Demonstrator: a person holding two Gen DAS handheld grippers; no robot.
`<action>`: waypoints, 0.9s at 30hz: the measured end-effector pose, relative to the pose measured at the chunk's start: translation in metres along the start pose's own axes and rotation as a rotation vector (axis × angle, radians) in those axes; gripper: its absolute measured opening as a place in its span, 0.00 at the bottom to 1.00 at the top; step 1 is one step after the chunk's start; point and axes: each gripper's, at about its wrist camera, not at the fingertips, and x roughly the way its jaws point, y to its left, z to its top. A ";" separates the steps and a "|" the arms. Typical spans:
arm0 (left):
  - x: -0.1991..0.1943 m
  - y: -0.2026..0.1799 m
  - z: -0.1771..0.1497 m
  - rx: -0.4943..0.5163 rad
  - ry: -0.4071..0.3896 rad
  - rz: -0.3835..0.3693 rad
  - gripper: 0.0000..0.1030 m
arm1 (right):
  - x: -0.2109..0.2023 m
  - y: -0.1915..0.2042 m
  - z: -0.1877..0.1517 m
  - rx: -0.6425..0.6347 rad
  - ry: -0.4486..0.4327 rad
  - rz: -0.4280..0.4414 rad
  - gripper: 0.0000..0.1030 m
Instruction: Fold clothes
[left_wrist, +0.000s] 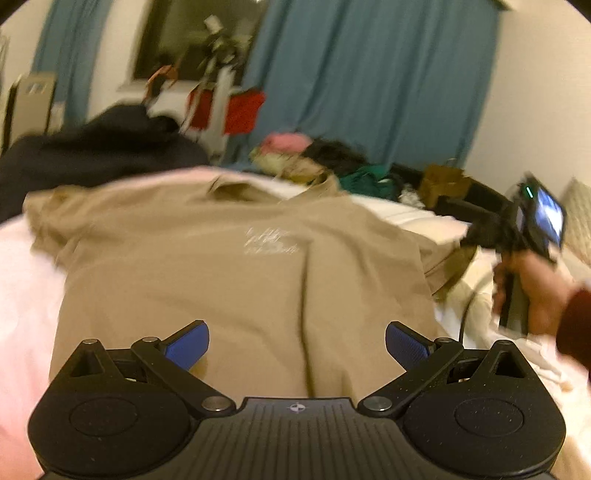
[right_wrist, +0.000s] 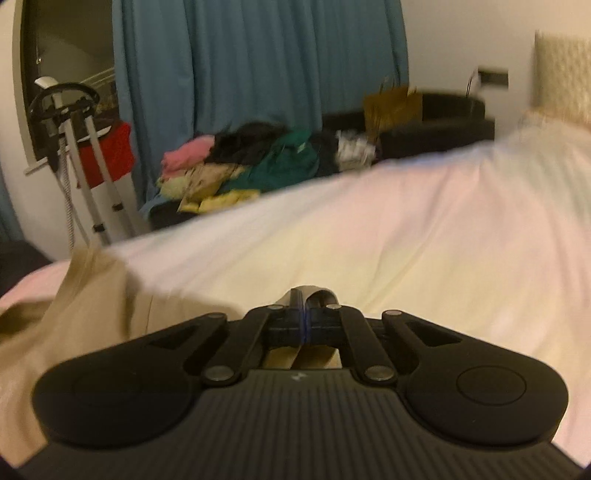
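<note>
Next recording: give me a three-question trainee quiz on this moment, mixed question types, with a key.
1. True or false: the left gripper is open above the beige T-shirt.
2. What is the right gripper doing? A) shut on T-shirt fabric B) open over the white bedsheet C) holding a hanger
3. Fill in: the curtain behind the heap of clothes is ____.

Key: 1 true; 2 A; 3 blue.
</note>
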 end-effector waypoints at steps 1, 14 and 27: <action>0.002 -0.002 0.000 0.009 -0.008 -0.007 1.00 | 0.002 -0.001 0.014 -0.013 -0.014 -0.012 0.04; 0.033 0.019 -0.004 -0.061 0.046 -0.003 1.00 | 0.051 -0.006 0.056 -0.102 0.058 -0.053 0.39; 0.024 0.024 -0.004 -0.101 0.053 0.028 1.00 | 0.002 -0.076 -0.068 0.522 0.169 0.200 0.91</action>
